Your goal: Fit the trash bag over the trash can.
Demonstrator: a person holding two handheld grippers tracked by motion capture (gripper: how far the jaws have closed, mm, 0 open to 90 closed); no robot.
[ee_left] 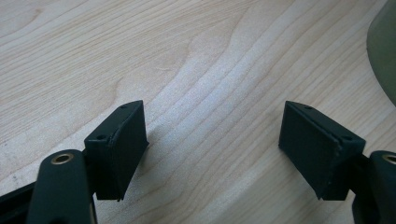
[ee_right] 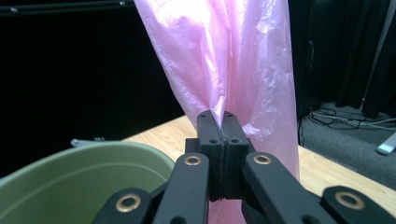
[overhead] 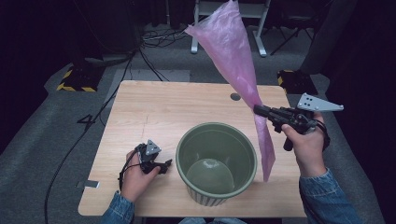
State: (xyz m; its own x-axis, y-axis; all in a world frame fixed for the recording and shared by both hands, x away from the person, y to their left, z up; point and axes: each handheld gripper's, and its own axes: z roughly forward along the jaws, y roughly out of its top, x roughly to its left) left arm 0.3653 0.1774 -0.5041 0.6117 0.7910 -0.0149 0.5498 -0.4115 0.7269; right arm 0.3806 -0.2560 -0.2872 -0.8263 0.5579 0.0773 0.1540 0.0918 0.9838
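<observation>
Pink, thin plastic is what matters here: a pink plastic bag pinched partway along its length by the right gripper, jaws pressed flat together on a gathered fold of film, as the right gripper view shows close up. In the high view most of the bag stands up and away toward 11 o'clock from the grip, while a shorter tail hangs down toward 6 o'clock, ending just outside the rim of the green plastic bin on its 3 o'clock side. The bin stands upright near the front edge of the wooden table, apparently empty.

The left gripper rests low at the bin's 9 o'clock, its jaws spread wide with only bare tabletop between them.

The work in hand looks like lining the bin with the bag. To do it well, I would carry the bag over the bin's centre rather than its edge, so the hanging tail drops inside instead of draping down the outer wall. The film is light and clingy; slow, steady moves should keep it from swinging or folding on itself. The free gripper could then come up to catch the opposite side of the bag's mouth and spread it. The bin is light too, so any tug on the rim may shift it.
</observation>
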